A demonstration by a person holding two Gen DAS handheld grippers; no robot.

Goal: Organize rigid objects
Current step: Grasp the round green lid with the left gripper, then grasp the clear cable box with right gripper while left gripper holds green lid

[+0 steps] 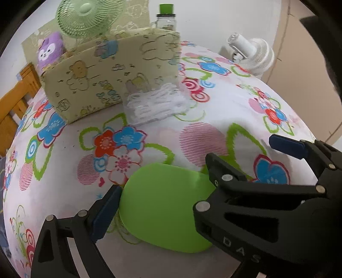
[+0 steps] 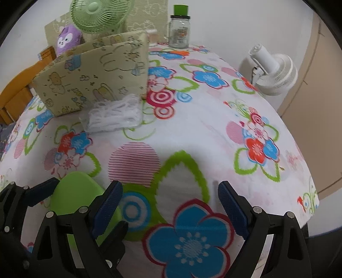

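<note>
A flat, rounded bright green plastic piece [image 1: 164, 211] lies on the flowered tablecloth [image 1: 149, 132]. My left gripper [image 1: 164, 196] straddles it with wide jaws. Its left pad [image 1: 104, 213] sits right at the piece's left edge, while the other finger is hidden behind my right gripper [image 1: 243, 149]. In the right wrist view the green piece [image 2: 72, 192] shows at lower left beside the left gripper [image 2: 79, 209]. My right gripper [image 2: 171, 196] stands open over a blue flower print, nothing between its pads.
A cartoon-print fabric box [image 1: 111, 70] stands at the back left, with a clear bag of white items [image 1: 154, 104] against it. Behind are a green fan [image 1: 89, 17], a purple plush [image 1: 51, 49] and a glass jar [image 2: 179, 32]. A white fan [image 2: 273, 72] stands past the table's right edge.
</note>
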